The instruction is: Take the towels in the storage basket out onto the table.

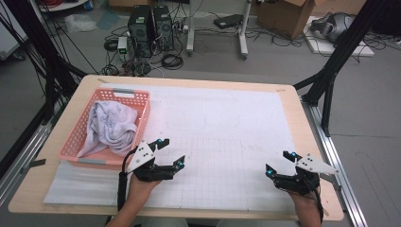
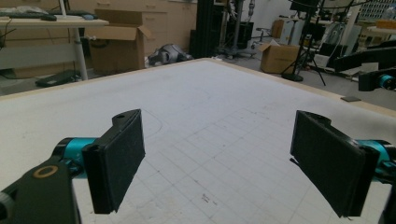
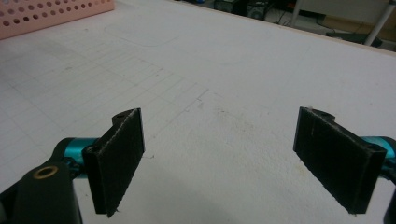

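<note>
I hold my left gripper (image 1: 171,153) just beside the near right corner of the pink basket (image 1: 143,115), above the white sheet (image 1: 227,132) that covers the bench (image 1: 302,123). Its jaws stand wide apart and there is nothing between them; in the left gripper view I see only the gridded sheet between the two black pads (image 2: 119,163). My left hand (image 1: 142,185) comes from the near edge of the bench, near the basket's front wall.

The basket stands at the far left part of the bench, and a crumpled white cloth (image 1: 111,125) with a small pattern lies inside it. The cloth fills most of the basket and one fold hangs toward the basket's near wall. My left gripper does not touch the basket or the cloth.

My right gripper (image 1: 280,163) is well apart from the basket, close to the near right corner of the bench. Its jaws are also fully spread with nothing held. In the right gripper view the basket (image 3: 51,14) shows far off at the top left, across the bare sheet (image 3: 224,93).
</note>
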Demonstrator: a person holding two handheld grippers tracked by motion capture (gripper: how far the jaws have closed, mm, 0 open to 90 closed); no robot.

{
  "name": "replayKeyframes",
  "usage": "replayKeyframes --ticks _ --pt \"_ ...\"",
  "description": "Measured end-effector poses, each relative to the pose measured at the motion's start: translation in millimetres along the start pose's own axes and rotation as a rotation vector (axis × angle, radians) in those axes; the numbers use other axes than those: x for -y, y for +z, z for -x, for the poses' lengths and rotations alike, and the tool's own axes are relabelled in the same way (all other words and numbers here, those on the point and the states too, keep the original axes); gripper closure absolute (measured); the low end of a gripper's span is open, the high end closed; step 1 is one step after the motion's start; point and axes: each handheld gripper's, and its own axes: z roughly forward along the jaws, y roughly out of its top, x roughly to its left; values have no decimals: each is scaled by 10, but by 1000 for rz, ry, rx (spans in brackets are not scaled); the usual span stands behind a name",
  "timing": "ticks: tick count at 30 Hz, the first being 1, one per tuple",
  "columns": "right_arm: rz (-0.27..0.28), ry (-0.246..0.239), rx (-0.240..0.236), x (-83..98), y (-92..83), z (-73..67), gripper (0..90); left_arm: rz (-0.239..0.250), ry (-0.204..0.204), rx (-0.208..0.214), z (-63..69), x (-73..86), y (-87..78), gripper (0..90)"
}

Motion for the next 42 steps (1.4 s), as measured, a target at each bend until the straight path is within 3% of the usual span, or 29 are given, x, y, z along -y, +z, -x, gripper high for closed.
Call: replayKeyframes --ticks 4,10,13,25,31,42 --pt "8 23 -17 7 18 34 152 -4 1 -4 7 7 11 179" --pt "-14 9 -50 0 124 56 152 -16 8 -2 -2 13 23 178" --pt "-14 11 -47 -18 132 53 152 -6 -12 -9 -1 -14 -2 178" --pt "-11 -9 -52 -65 157 14 152 -11 -21 -19 42 -94 -80 179" --pt "-13 -17 -78 -80 191 8 152 6 -18 -24 49 -198 -136 179" --pt "-12 -11 -71 -92 165 4 152 51 -15 -46 -18 -491 -317 179"
